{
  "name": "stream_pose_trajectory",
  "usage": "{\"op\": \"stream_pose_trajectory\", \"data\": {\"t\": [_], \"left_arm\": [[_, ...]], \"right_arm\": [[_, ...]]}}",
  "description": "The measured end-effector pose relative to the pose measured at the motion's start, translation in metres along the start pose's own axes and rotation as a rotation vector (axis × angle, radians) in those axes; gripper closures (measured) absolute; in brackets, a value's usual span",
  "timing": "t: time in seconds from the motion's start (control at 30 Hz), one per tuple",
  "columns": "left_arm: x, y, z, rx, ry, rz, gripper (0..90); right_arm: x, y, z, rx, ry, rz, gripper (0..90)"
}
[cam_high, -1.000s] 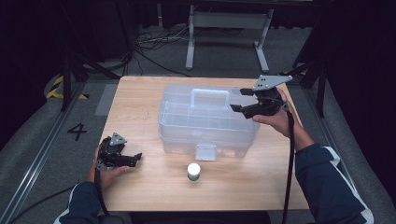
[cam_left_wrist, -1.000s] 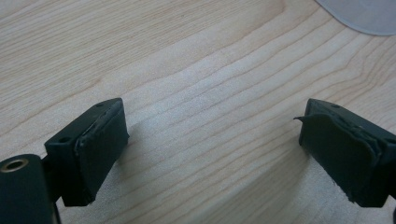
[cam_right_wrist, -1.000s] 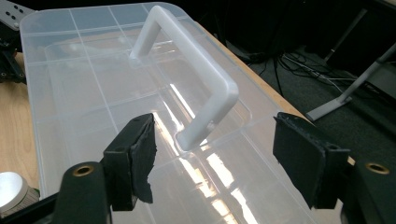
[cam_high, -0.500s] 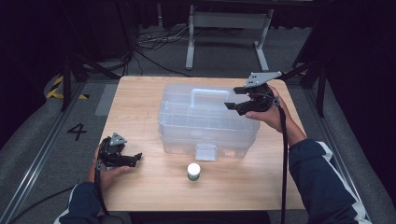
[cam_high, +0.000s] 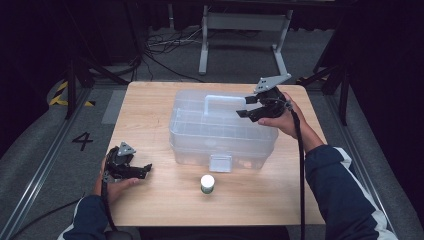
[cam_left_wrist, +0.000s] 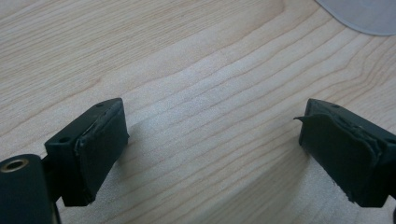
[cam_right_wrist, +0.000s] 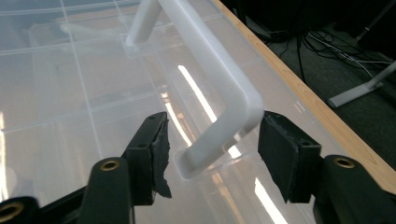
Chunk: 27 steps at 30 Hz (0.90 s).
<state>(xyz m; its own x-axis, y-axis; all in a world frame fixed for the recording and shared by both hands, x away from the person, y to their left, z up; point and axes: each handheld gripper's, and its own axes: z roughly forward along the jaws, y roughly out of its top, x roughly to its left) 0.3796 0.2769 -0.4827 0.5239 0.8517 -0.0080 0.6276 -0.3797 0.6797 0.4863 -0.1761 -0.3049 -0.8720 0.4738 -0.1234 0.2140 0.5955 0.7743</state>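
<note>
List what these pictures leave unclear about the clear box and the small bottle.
- Clear box: contents, high view; glare and cloudy plastic blur them.
- Handle: far end, right gripper view; cut by the top edge.
- Latch: fastened or not; too small.
- Small bottle: label; too small.

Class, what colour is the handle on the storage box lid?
The handle is frosted, translucent white, clearest in the right gripper view.

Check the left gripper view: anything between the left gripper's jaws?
No, the left gripper stands open over bare wooden table, with nothing between its jaws.
</note>
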Motion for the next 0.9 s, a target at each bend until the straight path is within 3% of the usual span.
{"op": "stream_pose_trajectory", "data": {"t": [0.2, 0.47, 0.63, 0.9], "left_arm": [[0.0, 0.0, 0.0, 0.0, 0.0, 0.0, 8.2], [0.0, 0.0, 0.0, 0.0, 0.0, 0.0, 8.2], [0.0, 0.0, 0.0, 0.0, 0.0, -0.001, 8.2], [0.0, 0.0, 0.0, 0.0, 0.0, -0.001, 8.2]], "right_arm": [[0.003, 0.002, -0.001, -0.007, -0.009, -0.011, 49.3], [0.003, 0.002, -0.004, -0.025, -0.029, -0.024, 64.5], [0.004, 0.002, -0.005, -0.041, -0.031, -0.019, 68.5], [0.012, 0.006, -0.006, -0.047, -0.04, -0.065, 73.0]]}}
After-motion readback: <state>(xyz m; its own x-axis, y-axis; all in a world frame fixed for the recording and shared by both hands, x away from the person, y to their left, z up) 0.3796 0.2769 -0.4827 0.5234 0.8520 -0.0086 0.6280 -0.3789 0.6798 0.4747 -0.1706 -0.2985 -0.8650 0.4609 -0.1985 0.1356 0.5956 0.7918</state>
